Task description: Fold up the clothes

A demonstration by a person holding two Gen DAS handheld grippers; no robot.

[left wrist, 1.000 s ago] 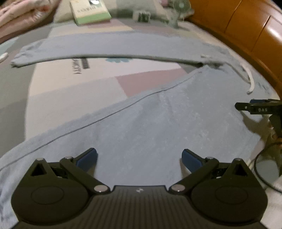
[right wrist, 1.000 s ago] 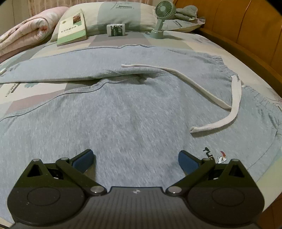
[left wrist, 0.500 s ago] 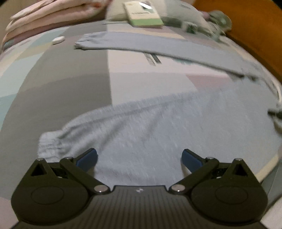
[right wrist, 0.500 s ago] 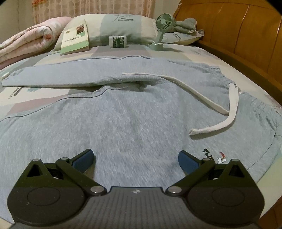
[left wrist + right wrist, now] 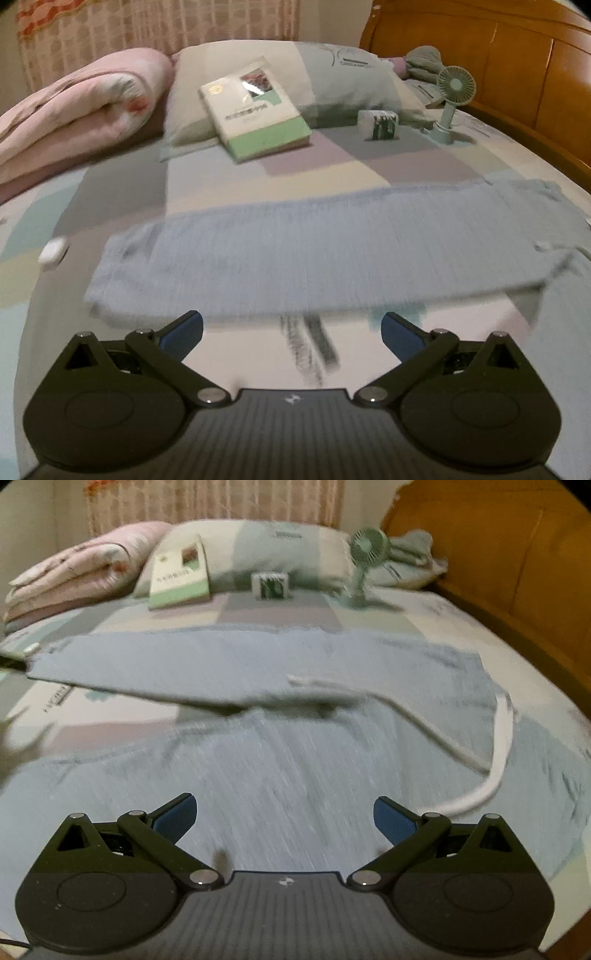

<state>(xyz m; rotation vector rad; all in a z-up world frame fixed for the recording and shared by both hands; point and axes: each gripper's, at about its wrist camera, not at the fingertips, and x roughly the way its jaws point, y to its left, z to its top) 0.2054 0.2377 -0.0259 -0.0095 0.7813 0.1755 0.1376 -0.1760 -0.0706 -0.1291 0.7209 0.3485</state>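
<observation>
Left wrist view: left gripper (image 5: pixel 291 326) spread, empty; trouser leg (image 5: pixel 295 254) just ahead. Right gripper (image 5: pixel 284 814) spread above trousers (image 5: pixel 288 768). Pinch cuff and waistband together, keeping drawstring (image 5: pixel 498 746) clear.

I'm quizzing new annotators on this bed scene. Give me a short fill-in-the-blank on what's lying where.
1. The left gripper and right gripper both have jaws that are ____.
2. The white drawstring lies on the grey ____.
3. The book leans against the ____.
4. The small green ____ stands near the wooden headboard.

Missing words: open; sweatpants; pillow; fan
</observation>
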